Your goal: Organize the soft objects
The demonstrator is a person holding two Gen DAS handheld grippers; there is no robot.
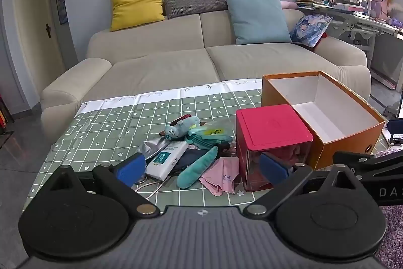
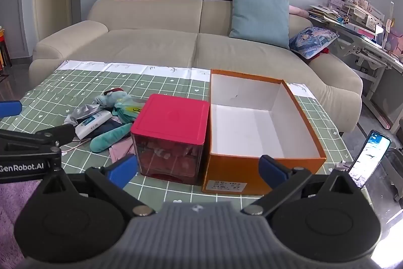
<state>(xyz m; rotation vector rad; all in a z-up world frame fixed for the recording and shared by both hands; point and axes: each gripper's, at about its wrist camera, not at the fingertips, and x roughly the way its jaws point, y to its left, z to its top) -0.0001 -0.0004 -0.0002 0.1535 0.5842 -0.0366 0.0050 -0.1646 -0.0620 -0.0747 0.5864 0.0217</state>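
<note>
Green checked cloth [image 1: 105, 132] covers the table, with a beige sofa [image 1: 176, 59] directly behind its far edge. Both pairs of jaws stand spread wide with nothing between the pads: the left gripper [image 1: 201, 169] hovers over the near edge facing the pile, the right gripper [image 2: 199, 168] faces the 2 boxes.

Just ahead of the left jaws lies the heap of soft things: a teal plush tube [image 1: 197, 167], a folded pink cloth [image 1: 223, 175] touching it, a white tissue pack [image 1: 167, 159], a crumpled silver foil pouch [image 1: 153, 145], and a small blue-green plush animal [image 1: 182, 127] at the back. A thin pale cord [image 1: 156, 187] trails from the heap toward the near edge.

Right of the heap, touching the pink cloth's side, stands a red-lidded cube box with clear walls [image 2: 171, 138]; its contents look reddish but are too blurred to tell. Against its right side sits an open orange cardboard box with white inside [image 2: 264, 158], nothing visible in it.

Bare cloth stretches left of the heap and along the far edge. Off the right edge a lit phone [image 2: 369, 158] leans upright; purple shag rug [image 2: 15, 196] lies below the near side.
</note>
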